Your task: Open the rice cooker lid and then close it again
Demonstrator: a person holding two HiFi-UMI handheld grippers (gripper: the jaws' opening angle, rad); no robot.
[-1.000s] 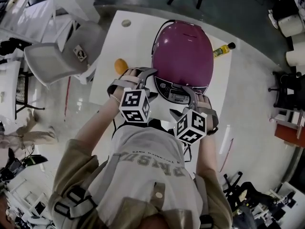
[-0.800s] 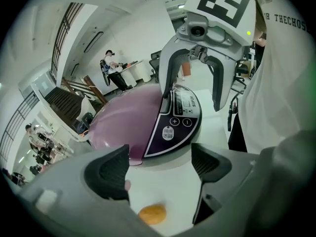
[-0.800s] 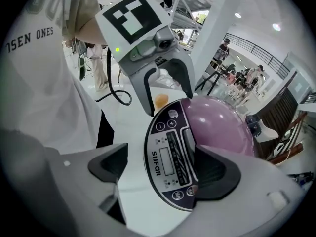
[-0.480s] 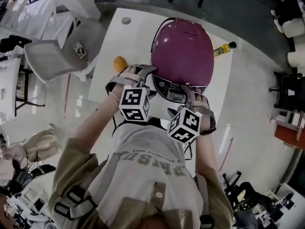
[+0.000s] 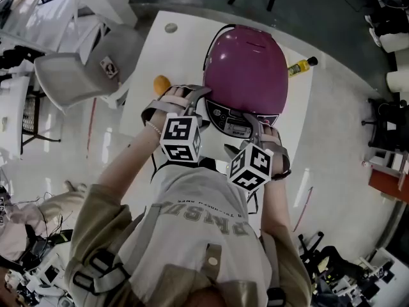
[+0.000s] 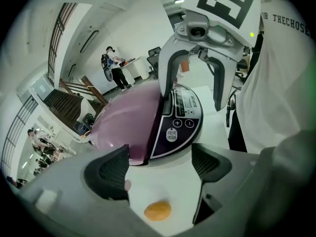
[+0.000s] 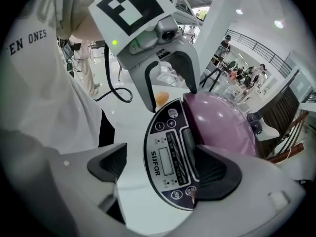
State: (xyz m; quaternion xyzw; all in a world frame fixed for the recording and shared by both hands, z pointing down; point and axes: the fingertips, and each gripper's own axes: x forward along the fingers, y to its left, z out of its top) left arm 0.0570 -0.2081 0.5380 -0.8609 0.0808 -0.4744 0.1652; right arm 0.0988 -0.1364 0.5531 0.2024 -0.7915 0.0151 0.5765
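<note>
The rice cooker stands on the white table [image 5: 167, 56] with its purple lid [image 5: 246, 66] down. Its dark control panel [image 5: 235, 124] faces me. My left gripper [image 5: 182, 101] is at the cooker's front left corner. In the left gripper view this gripper [image 6: 160, 169] is open, with only tabletop and an orange [image 6: 158, 210] between its fingers; the lid [image 6: 121, 127] lies just beyond. My right gripper [image 5: 262, 128] hovers over the panel's right end. It [image 7: 160, 169] is open too, and its right finger [image 7: 213, 174] overlaps the seam between panel [image 7: 168, 159] and lid [image 7: 222, 120].
An orange [image 5: 162, 85] lies on the table left of the cooker. A yellow bottle [image 5: 299, 66] lies at the table's right edge. A grey chair [image 5: 83, 69] stands at the left. The cooker's black cord runs around its back. Office clutter rings the table.
Both grippers hold their place at the cooker's front, the right cube only wobbling slightly. A person on the floor at the lower left has shifted.
</note>
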